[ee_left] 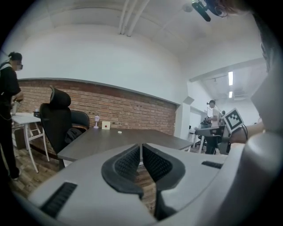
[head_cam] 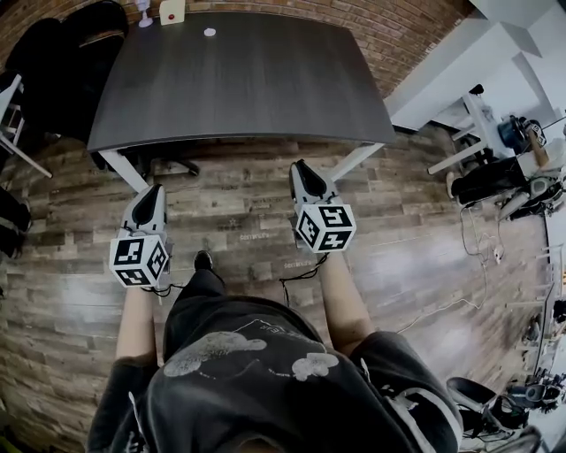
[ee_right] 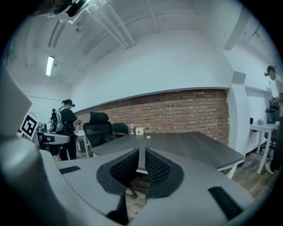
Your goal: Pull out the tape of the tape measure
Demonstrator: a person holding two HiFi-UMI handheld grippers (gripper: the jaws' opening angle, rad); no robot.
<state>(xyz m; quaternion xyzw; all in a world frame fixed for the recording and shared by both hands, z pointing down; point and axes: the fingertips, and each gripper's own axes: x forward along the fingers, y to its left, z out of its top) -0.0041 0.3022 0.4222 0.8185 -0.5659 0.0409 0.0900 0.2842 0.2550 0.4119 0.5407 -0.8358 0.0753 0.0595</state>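
The table (head_cam: 239,80) lies just ahead of the left gripper (head_cam: 157,188) and right gripper (head_cam: 299,166). A chair (head_cam: 71,53) stands at its left.

The table (head_cam: 239,80) is a dark grey slab on white angled legs (head_cam: 124,170), standing on a wood-plank floor (head_cam: 248,212). Everything it carries sits way at the back, along the far edge near the left corner. There's a little cream box (head_cam: 172,11) with a red dot on its face, standing upright. Just left of it is a small pale lilac stand-type thing (head_cam: 143,12), honestly too small to tell what it is. Then there's a tiny white round bit (head_cam: 210,32) lying flat, a little right of the box and slightly closer in. All three are near each other but none are touching.
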